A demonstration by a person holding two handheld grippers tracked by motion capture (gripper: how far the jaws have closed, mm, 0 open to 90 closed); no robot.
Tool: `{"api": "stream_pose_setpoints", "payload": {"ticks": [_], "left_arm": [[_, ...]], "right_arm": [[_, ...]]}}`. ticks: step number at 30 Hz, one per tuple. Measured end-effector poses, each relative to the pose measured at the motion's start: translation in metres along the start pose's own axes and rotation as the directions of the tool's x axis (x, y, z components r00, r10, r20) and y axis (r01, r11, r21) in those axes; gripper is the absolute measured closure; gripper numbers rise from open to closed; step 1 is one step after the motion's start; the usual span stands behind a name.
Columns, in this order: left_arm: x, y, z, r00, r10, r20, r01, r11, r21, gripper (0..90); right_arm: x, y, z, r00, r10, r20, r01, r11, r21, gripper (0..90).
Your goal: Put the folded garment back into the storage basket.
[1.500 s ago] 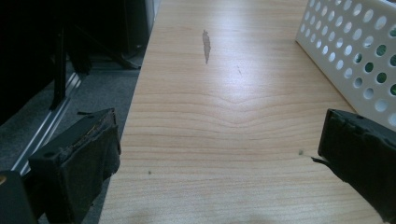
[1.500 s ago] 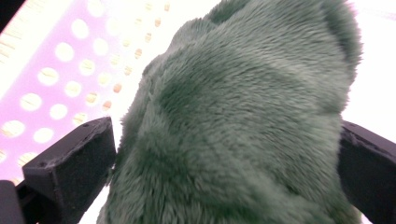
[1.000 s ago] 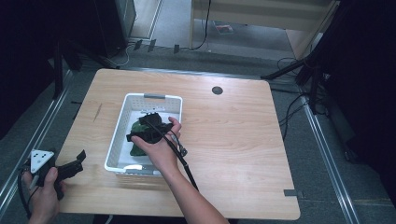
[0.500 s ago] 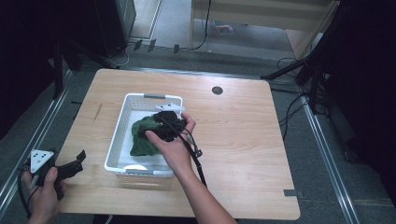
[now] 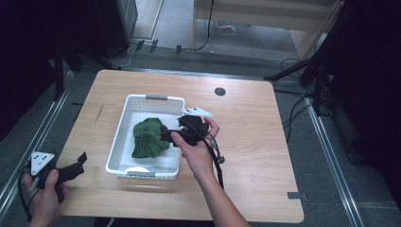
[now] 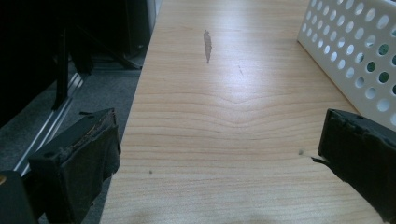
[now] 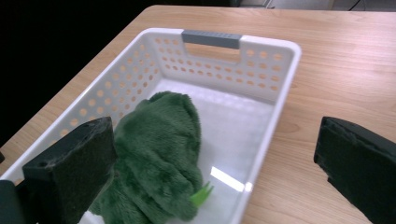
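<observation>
Your right gripper (image 5: pixel 166 135) hangs over the right rim of the white basket (image 5: pixel 124 116), fingers (image 7: pixel 74 163) spread wide and released, grasping nothing; the green plush cloth (image 5: pixel 149 137) lies bunched inside the basket, toward its left wall; your left gripper (image 5: pixel 75 166) rests at the surface's near left corner, fingers (image 6: pixel 79 161) likewise released.

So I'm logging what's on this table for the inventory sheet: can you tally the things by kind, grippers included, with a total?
White perforated baskets: 1, basket
Green plush items: 1, green plush item, lying inside the basket
Handheld grippers: 2, left gripper and right gripper, both with fingers apart
Total: 4
</observation>
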State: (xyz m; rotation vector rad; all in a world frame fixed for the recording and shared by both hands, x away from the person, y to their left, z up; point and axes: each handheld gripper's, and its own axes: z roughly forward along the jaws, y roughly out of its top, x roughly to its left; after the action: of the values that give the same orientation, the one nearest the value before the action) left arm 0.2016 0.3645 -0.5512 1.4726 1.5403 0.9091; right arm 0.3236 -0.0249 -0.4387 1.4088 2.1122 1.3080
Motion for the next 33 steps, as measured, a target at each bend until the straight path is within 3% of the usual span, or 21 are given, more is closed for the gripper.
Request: {"api": "stream_pose_setpoints", "payload": {"ticks": [15, 22, 33], "left_arm": [[-0.001, 0.0, 0.0, 1.0, 0.0, -0.005, 0.0, 1.0, -0.003, 0.1], [-0.001, 0.0, 0.0, 1.0, 0.001, -0.007, -0.001, 1.0, -0.001, 0.1], [-0.001, 0.0, 0.0, 1.0, -0.002, -0.01, 0.002, 1.0, -0.001, 0.1]], "right_arm": [[-0.046, -0.012, -0.025, 0.9972, 0.045, 0.059, -0.043, 0.998, -0.033, 0.0], [-0.074, -0.023, -0.037, 0.9918, 0.066, 0.11, -0.061, 0.997, -0.042, 0.0], [-0.104, -0.042, -0.051, 0.9841, 0.083, 0.157, -0.078, 0.996, -0.04, 0.0]]}}
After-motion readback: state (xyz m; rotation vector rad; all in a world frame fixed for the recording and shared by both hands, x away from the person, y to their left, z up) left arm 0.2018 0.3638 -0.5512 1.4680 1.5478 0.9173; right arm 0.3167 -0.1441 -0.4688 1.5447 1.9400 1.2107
